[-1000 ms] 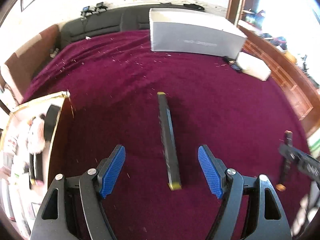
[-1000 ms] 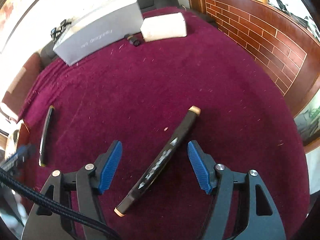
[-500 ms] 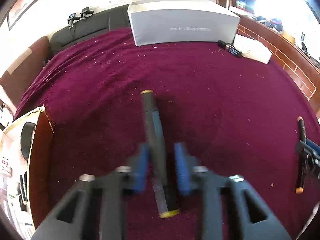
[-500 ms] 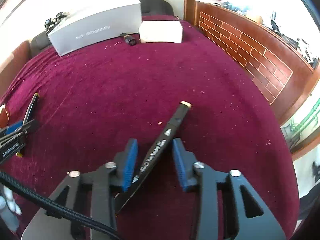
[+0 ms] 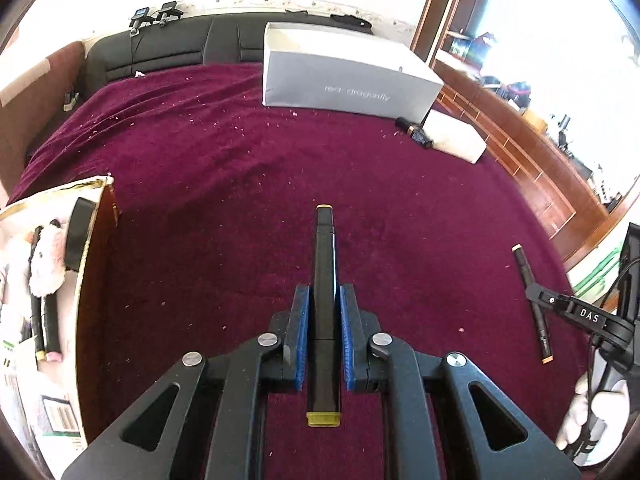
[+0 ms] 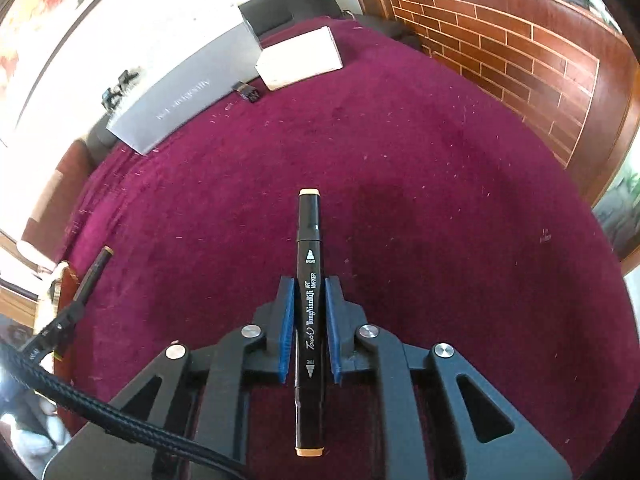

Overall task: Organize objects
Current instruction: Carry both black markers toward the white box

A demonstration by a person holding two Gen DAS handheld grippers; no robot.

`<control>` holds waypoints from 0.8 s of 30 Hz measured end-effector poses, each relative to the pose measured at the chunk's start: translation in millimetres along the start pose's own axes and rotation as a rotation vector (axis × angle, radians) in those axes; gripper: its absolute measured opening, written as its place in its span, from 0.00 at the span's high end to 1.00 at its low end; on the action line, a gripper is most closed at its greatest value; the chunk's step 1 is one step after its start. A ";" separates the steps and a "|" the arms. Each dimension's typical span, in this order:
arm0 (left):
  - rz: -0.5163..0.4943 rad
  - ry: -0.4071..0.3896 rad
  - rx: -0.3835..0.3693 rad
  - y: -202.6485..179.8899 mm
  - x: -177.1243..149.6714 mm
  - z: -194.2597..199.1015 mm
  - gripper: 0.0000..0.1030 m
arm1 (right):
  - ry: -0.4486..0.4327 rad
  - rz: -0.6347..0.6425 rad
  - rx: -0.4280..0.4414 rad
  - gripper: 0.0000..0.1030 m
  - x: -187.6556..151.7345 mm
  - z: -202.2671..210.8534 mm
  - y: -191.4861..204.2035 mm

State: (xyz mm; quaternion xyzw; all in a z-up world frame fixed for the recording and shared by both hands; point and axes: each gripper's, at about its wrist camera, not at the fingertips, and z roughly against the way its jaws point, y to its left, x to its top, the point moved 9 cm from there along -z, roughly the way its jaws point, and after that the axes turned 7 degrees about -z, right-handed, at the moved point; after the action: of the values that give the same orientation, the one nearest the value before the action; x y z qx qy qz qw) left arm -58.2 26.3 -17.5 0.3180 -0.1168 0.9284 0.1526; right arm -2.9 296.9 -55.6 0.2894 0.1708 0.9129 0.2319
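Note:
My left gripper (image 5: pixel 324 294) is shut on a black marker with yellow end caps (image 5: pixel 325 256); the blue pads press its barrel from both sides and it points straight ahead over the maroon cloth (image 5: pixel 224 184). My right gripper (image 6: pixel 307 286) is shut on a black art marker with peach end caps (image 6: pixel 308 236), gripped the same way along its middle. In the left wrist view the right gripper and its marker (image 5: pixel 534 300) show at the far right, with a white-gloved hand (image 5: pixel 584 408) below. In the right wrist view the left marker (image 6: pixel 94 270) shows at the far left.
An open box (image 5: pixel 86 268) at the left edge holds markers, a roll of tape and a fluffy toy. At the far side stand a long grey box (image 5: pixel 344 76), a small white box (image 5: pixel 454 138) and a small dark object (image 5: pixel 416 134). A brick-patterned wooden board (image 6: pixel 520 64) borders the right.
Both grippers went from wide open around markers lying on the cloth to shut on them. Each marker now lines up straight with its gripper and seems lifted slightly off the cloth.

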 end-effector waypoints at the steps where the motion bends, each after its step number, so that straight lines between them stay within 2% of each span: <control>1: 0.003 -0.011 -0.003 1.8 0.2 5.4 0.89 | -0.003 0.000 0.013 0.88 -1.1 3.7 3.5; 10: 0.038 -0.105 -0.011 23.3 -7.2 50.7 0.89 | -0.010 0.079 0.098 0.88 -15.6 29.2 59.5; 18: 0.124 -0.172 -0.010 70.7 -28.4 93.9 0.89 | 0.044 0.146 0.196 0.88 -40.2 30.0 127.0; 24: 0.204 -0.201 0.089 136.6 -56.8 123.2 0.89 | 0.106 0.207 0.288 0.88 -67.5 22.2 188.5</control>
State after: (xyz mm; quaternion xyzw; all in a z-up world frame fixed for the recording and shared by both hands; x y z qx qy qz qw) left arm 4.0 -150.7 25.5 0.4022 -0.1221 0.9068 0.0307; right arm -1.7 108.4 15.3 0.2868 0.2811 0.9120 0.0837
